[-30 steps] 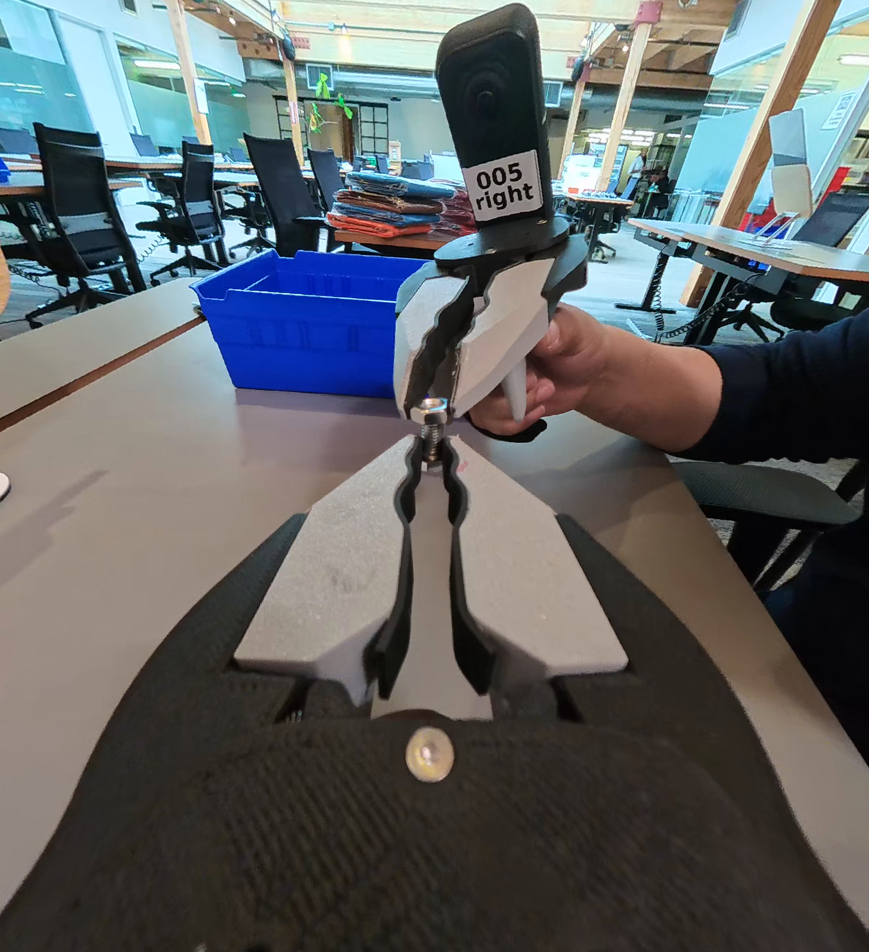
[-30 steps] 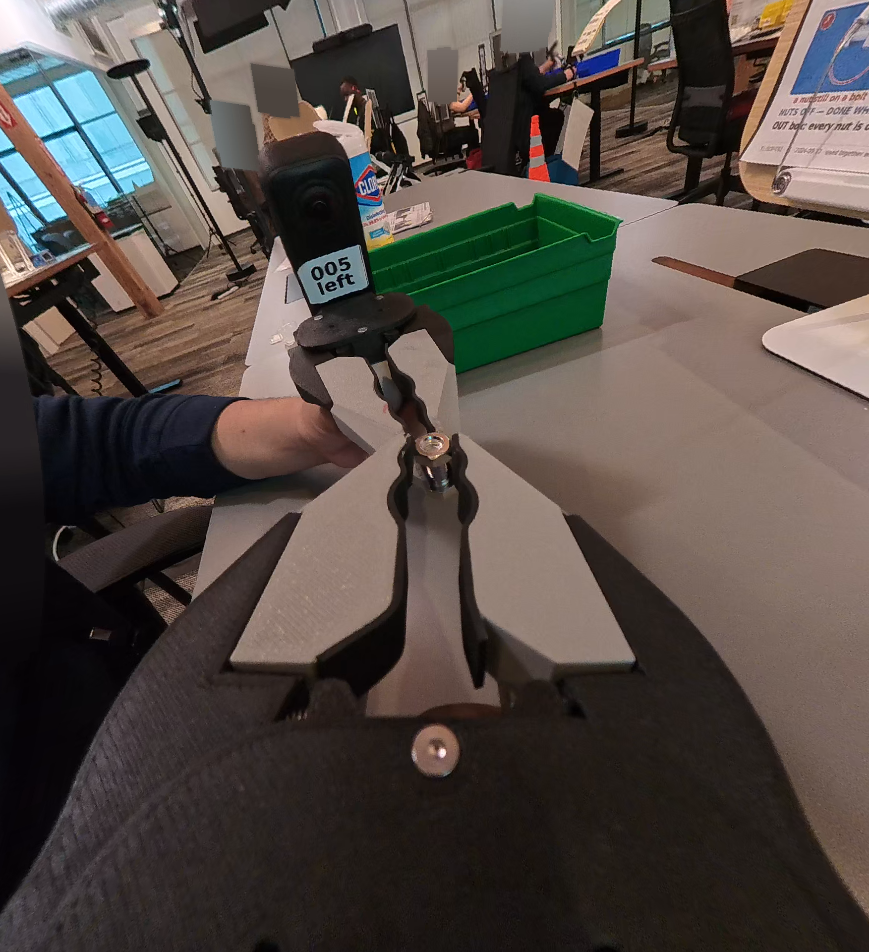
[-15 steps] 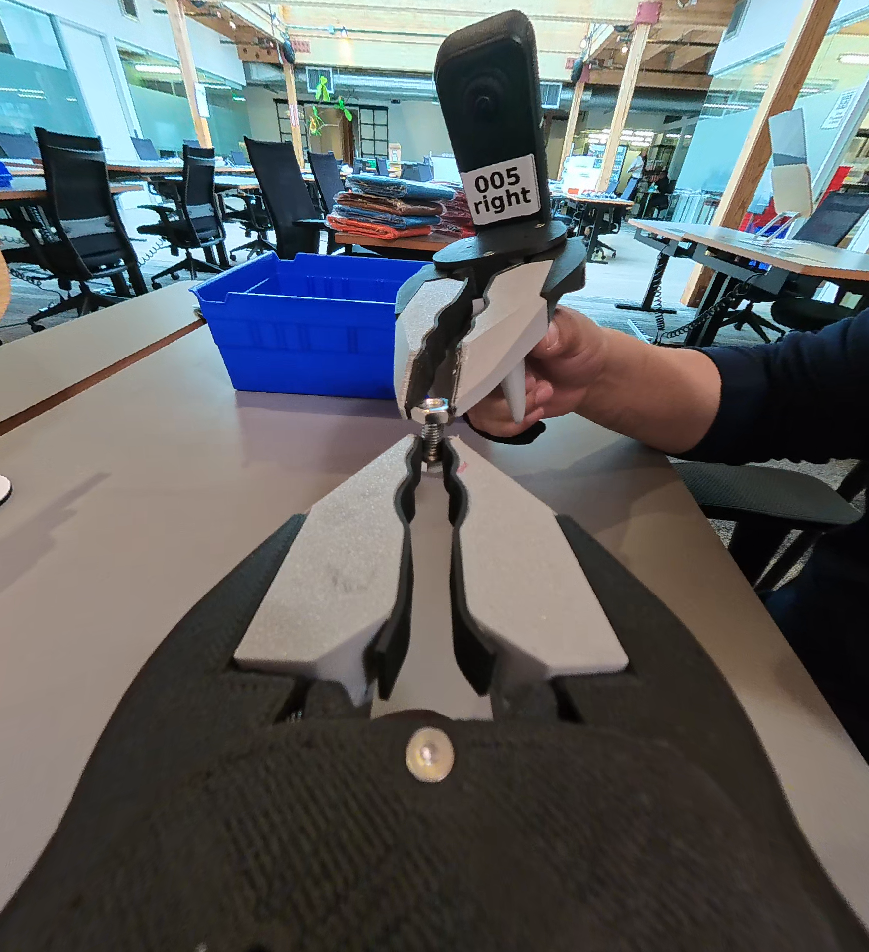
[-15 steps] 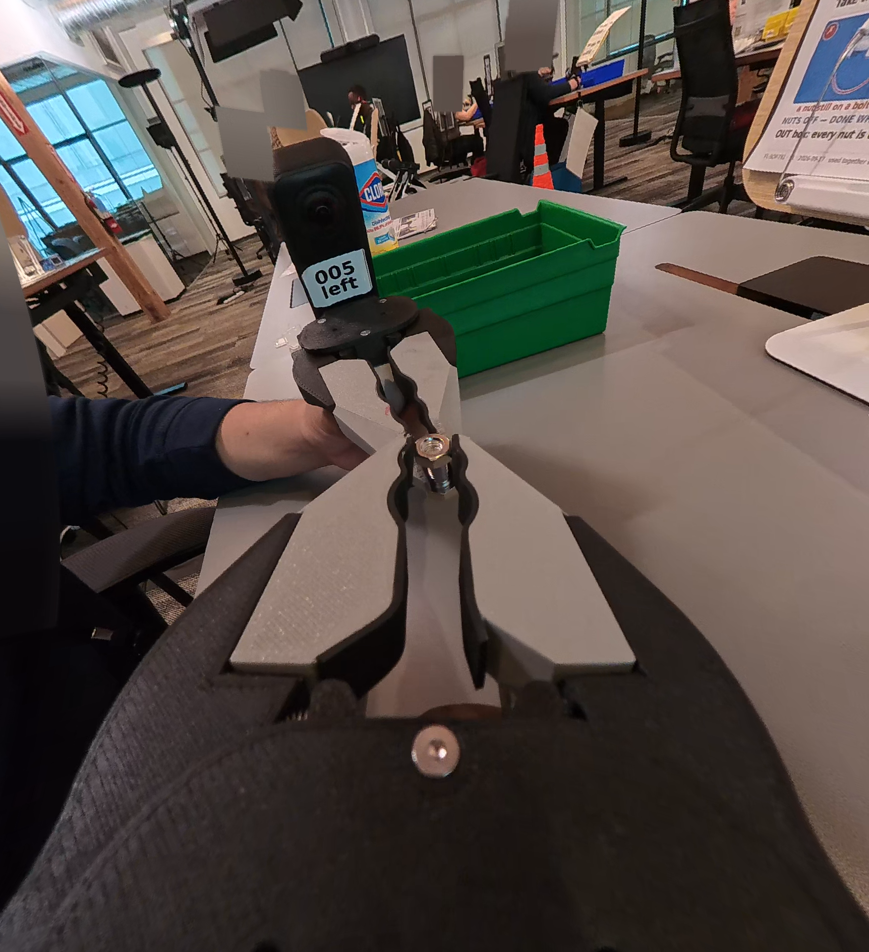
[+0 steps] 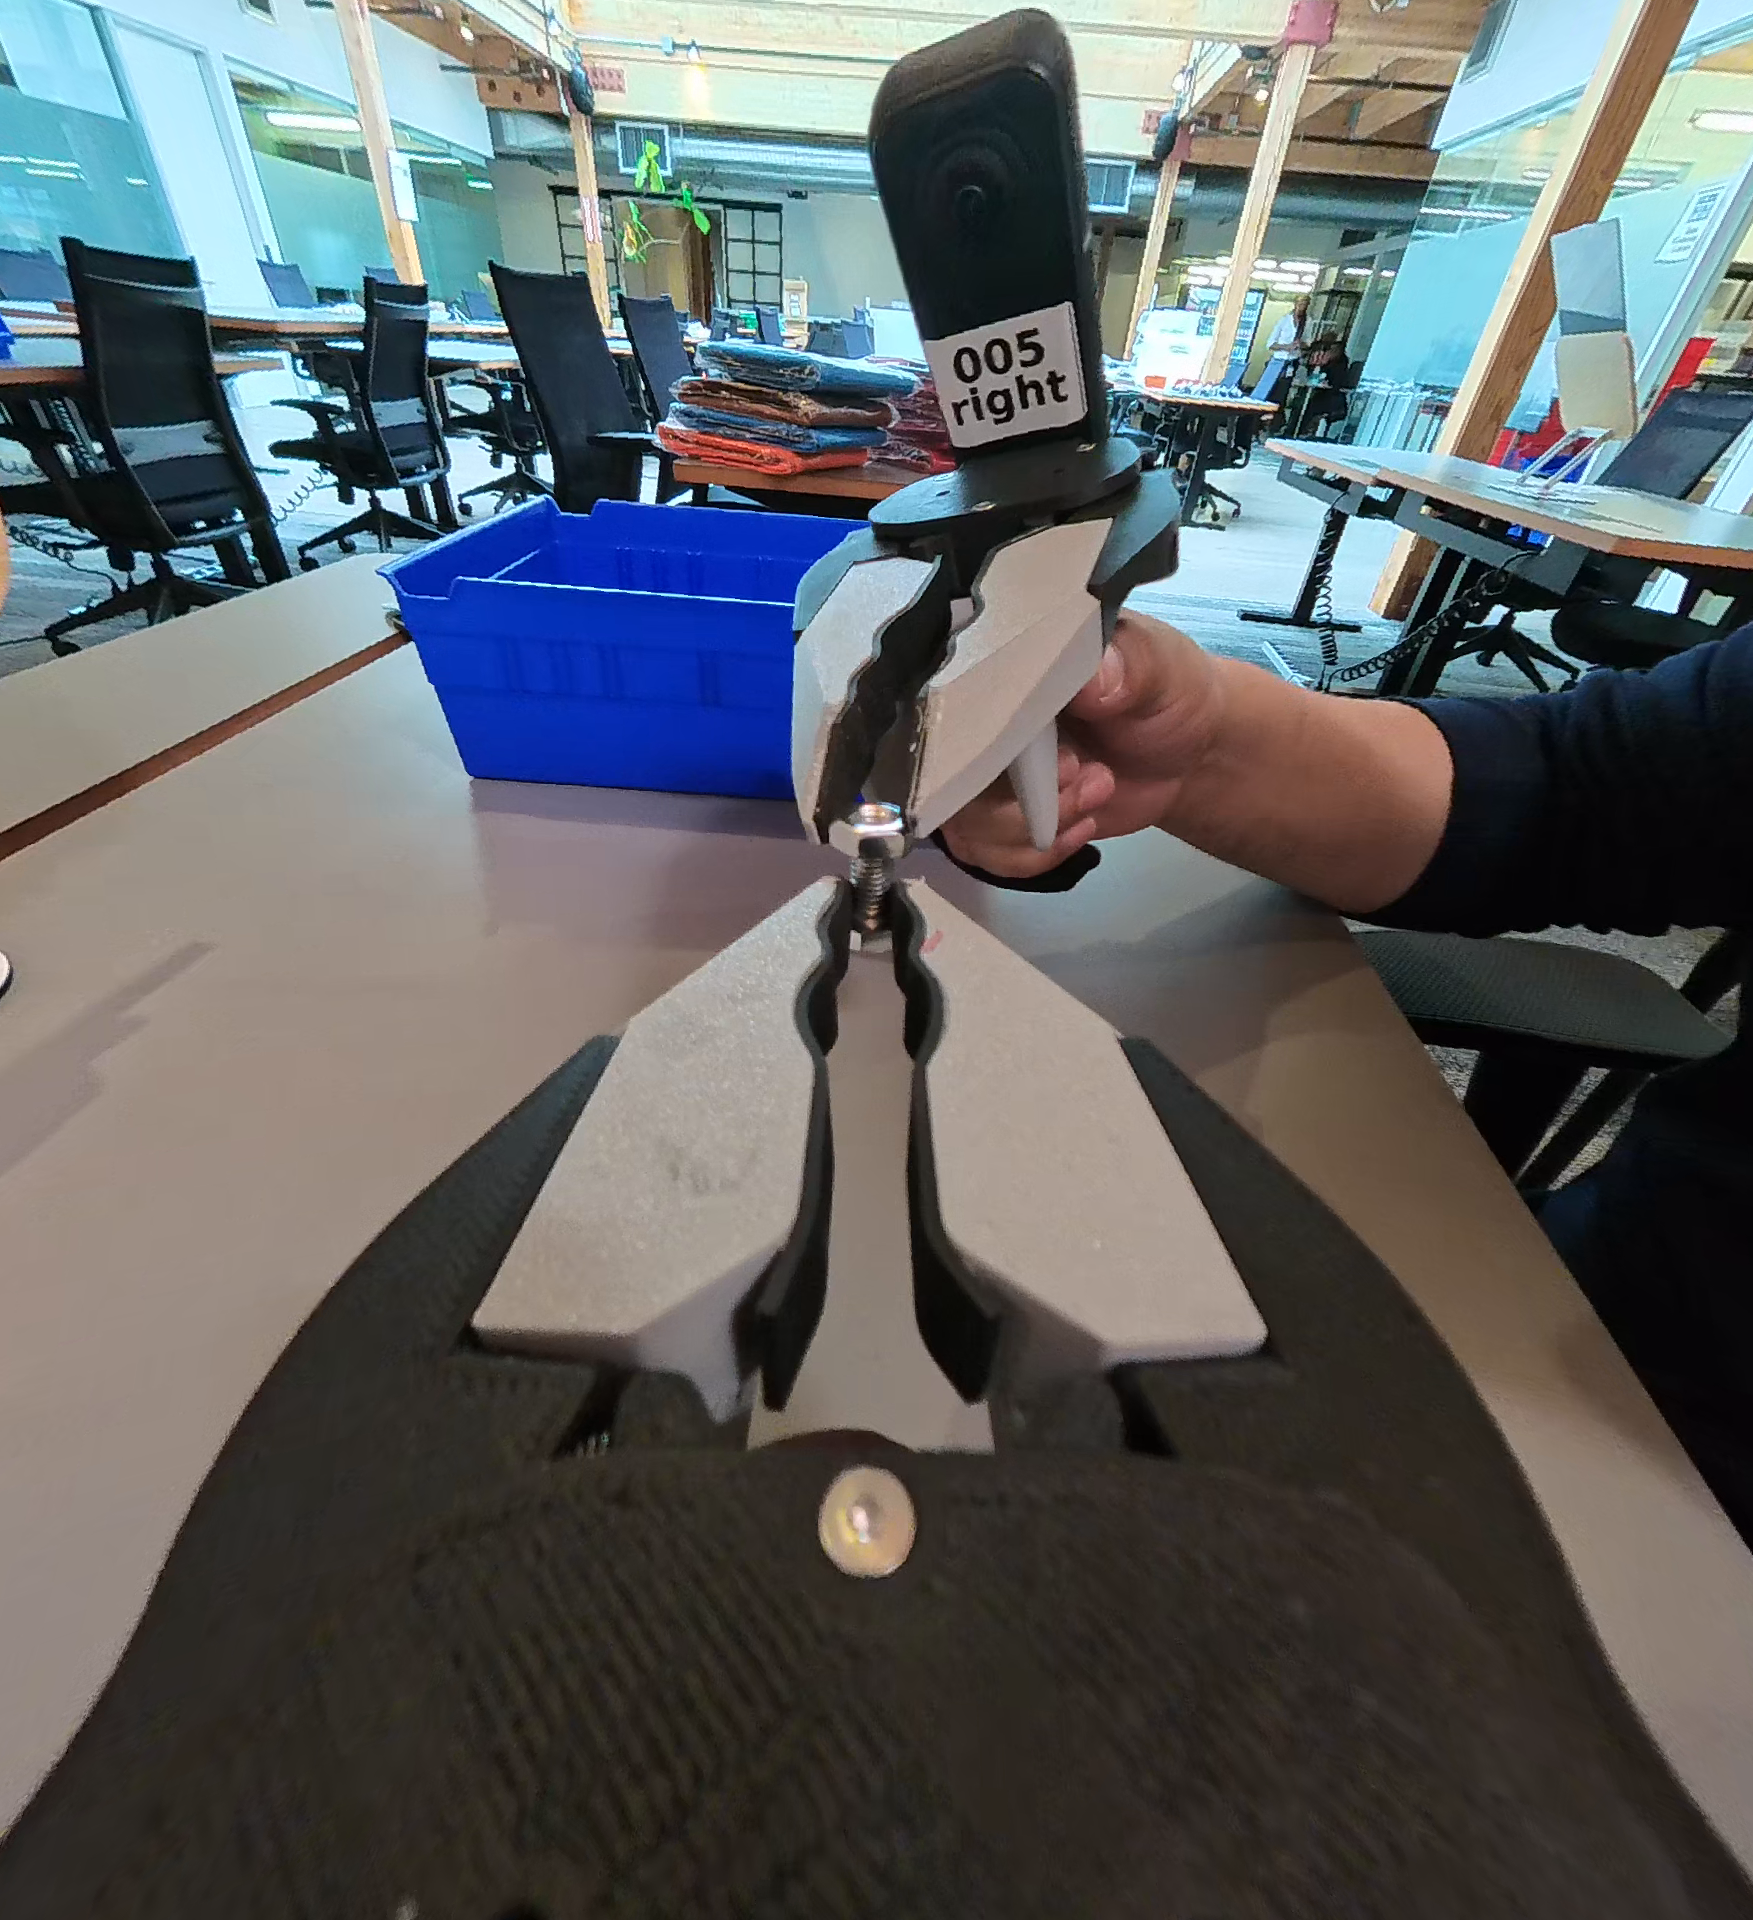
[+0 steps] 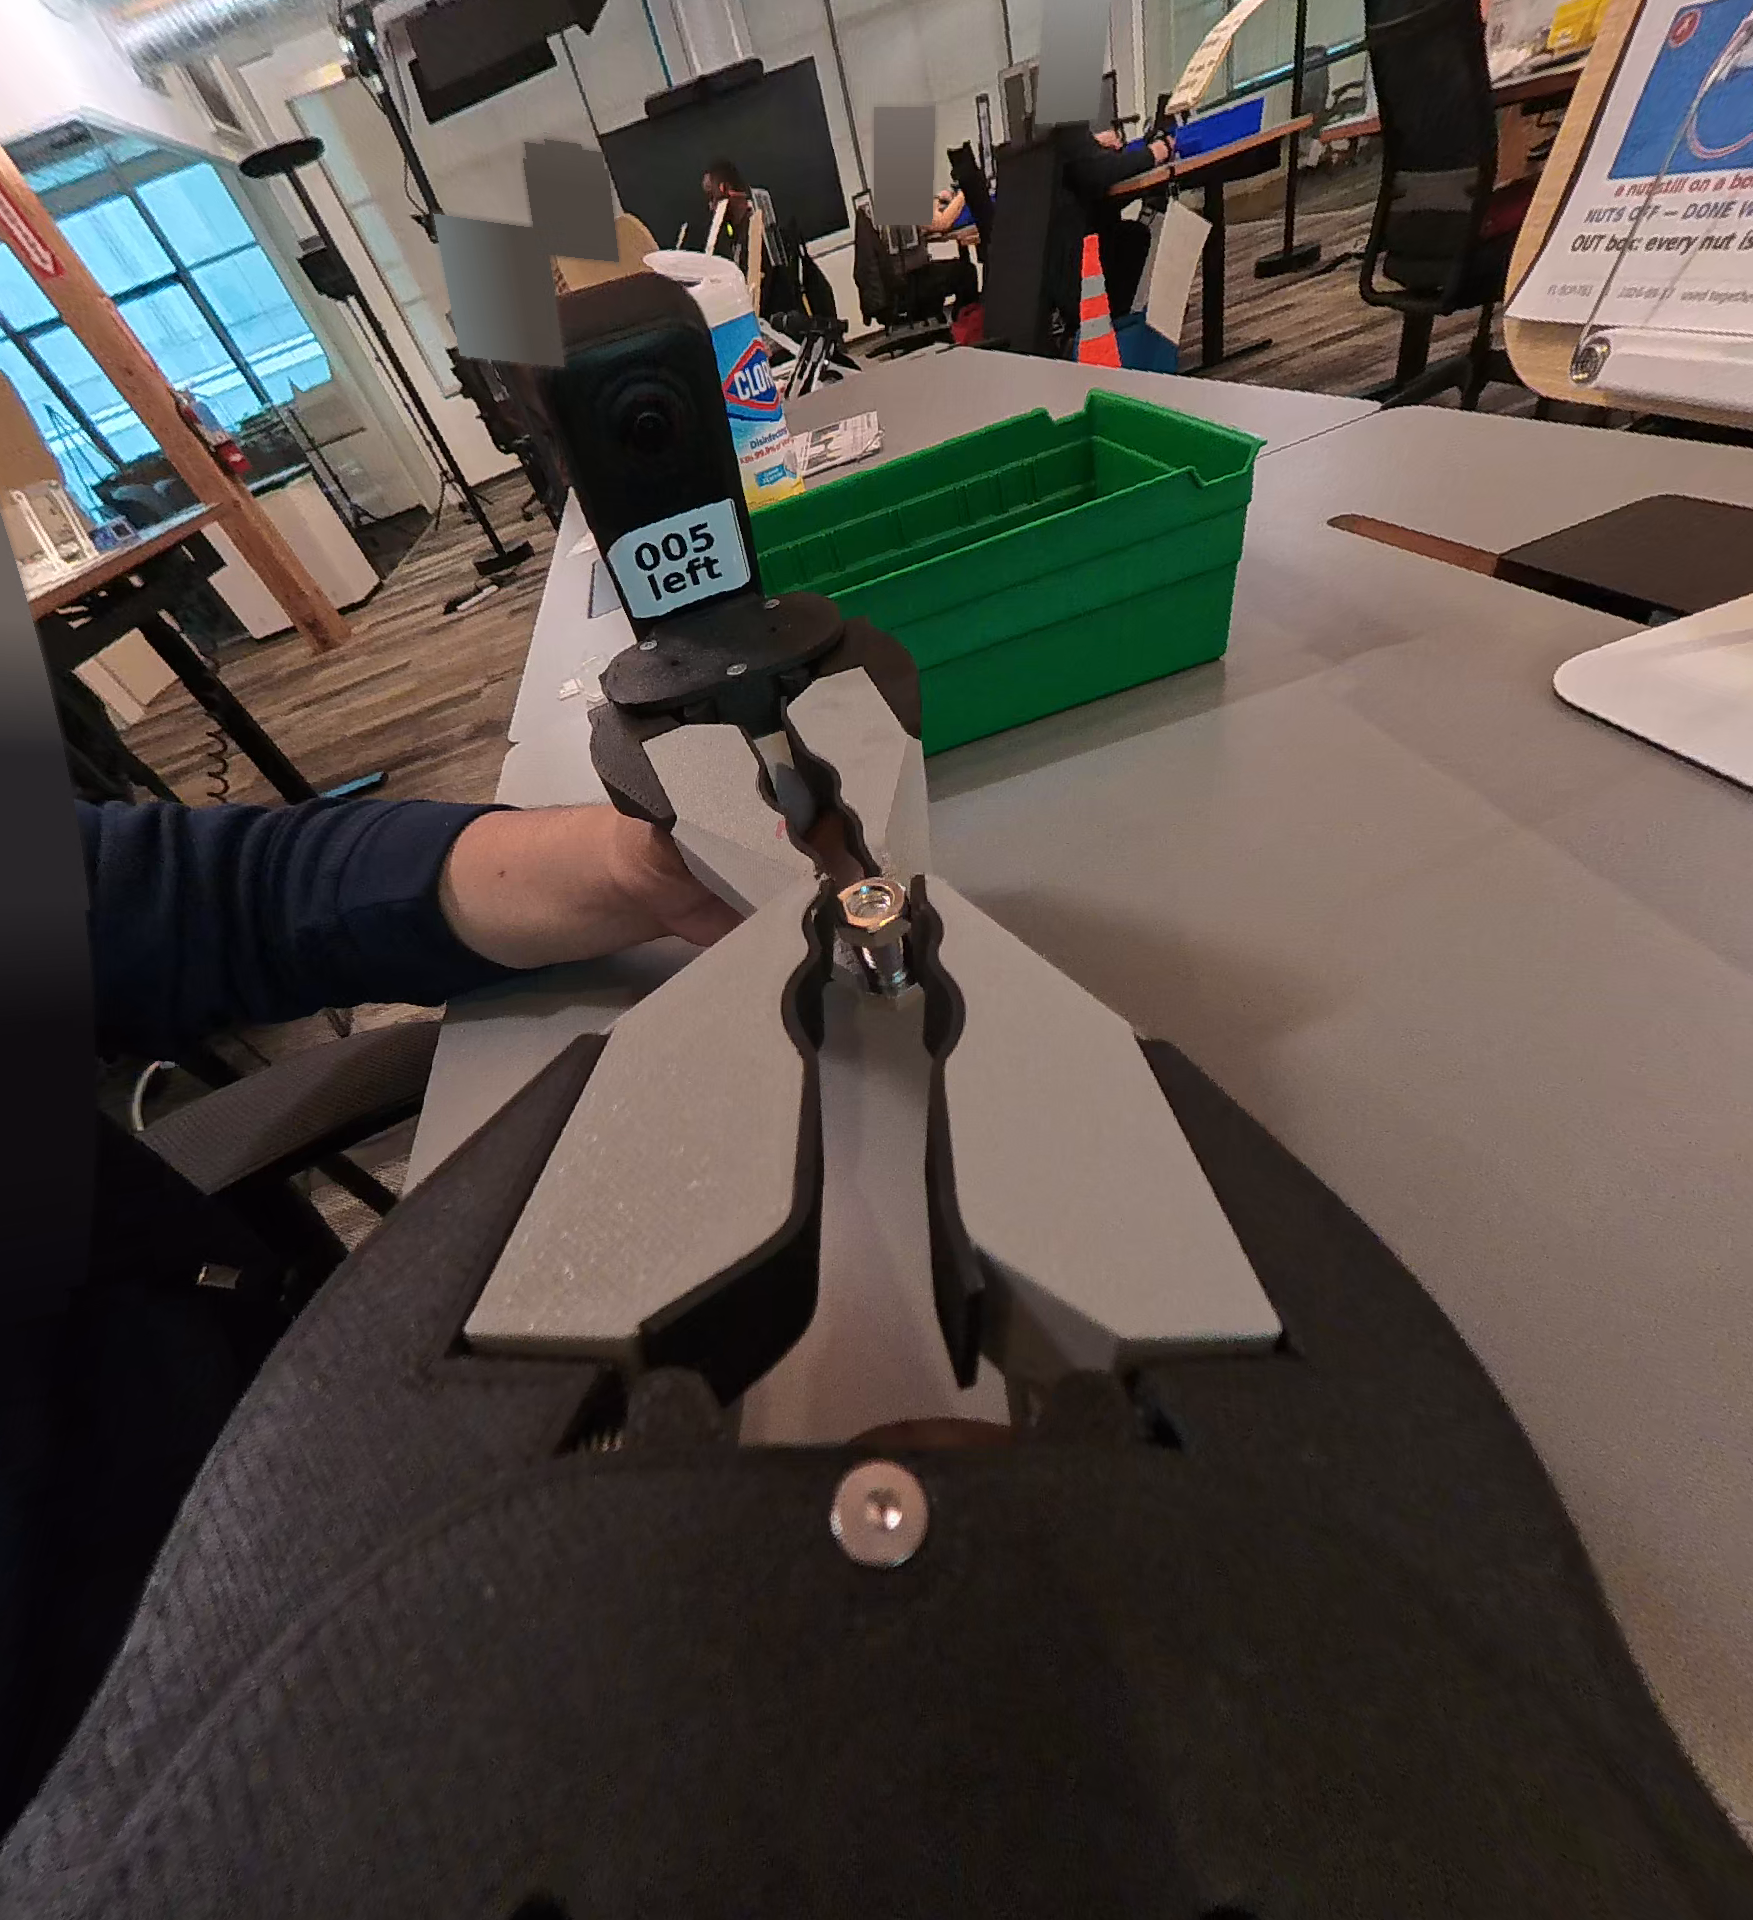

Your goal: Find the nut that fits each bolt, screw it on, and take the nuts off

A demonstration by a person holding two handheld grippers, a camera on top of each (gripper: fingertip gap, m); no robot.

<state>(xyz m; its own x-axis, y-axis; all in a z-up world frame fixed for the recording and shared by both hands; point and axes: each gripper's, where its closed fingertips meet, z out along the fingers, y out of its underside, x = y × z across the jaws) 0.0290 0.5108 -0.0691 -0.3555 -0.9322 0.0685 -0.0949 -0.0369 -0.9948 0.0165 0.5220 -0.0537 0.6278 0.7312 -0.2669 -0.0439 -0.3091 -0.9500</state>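
Observation:
A silver bolt (image 5: 870, 878) stands upright above the grey table (image 5: 280, 935), with a silver hex nut (image 5: 877, 828) on its top end. My left gripper (image 5: 872, 920) is shut on the bolt's lower part. My right gripper (image 5: 867, 805) comes down from above and is shut on the nut. In the right wrist view, the right gripper (image 6: 872, 914) clamps the nut (image 6: 872, 902), and the bolt's shank (image 6: 890, 971) shows just below it. The left gripper (image 6: 836, 868) sits right behind the nut, its tips mostly hidden.
A blue bin (image 5: 623, 665) stands behind the grippers in the left wrist view. A green bin (image 6: 1007, 582) and a wipes canister (image 6: 758, 416) stand behind them in the right wrist view. A white stand base (image 6: 1734, 707), a black pad (image 6: 1661, 561) and a printed sheet (image 6: 1724, 166) are at the right. Left and right tips are no more than a few centimetres apart.
Almost nothing. Both grippers keep their hold on the bolt and the nut, and the right gripper has tilted only slightly.

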